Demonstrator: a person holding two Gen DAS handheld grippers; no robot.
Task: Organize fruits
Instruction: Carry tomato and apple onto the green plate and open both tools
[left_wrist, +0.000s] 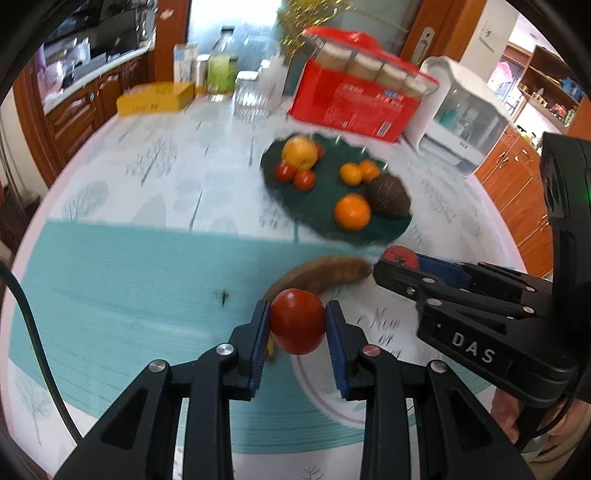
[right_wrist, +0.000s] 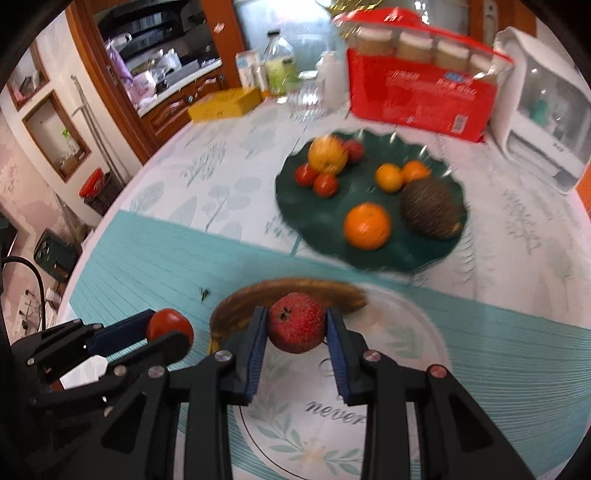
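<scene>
My left gripper (left_wrist: 297, 320) is shut on a smooth red tomato (left_wrist: 297, 322), held above the teal mat. In the right wrist view, my right gripper (right_wrist: 296, 327) is shut on a rough, speckled red fruit (right_wrist: 296, 322). Under both lies a brown overripe banana (left_wrist: 321, 275) on the mat. Beyond it, a dark green scalloped plate (right_wrist: 321, 218) holds a yellow-orange apple (right_wrist: 327, 154), small tomatoes (right_wrist: 325, 184), three oranges (right_wrist: 367, 225) and a brown scaly fruit (right_wrist: 432, 206). Each wrist view shows the other gripper: the right gripper (left_wrist: 397, 264) and the left gripper (right_wrist: 168, 330).
At the back of the round table stand a red box of jars (right_wrist: 421, 96), a yellow box (right_wrist: 223, 103), bottles (right_wrist: 279, 62), a glass (right_wrist: 306, 101) and a white appliance (right_wrist: 543, 122). Wooden cabinets (left_wrist: 74, 110) surround the table. A black cable (left_wrist: 33, 332) hangs at the left.
</scene>
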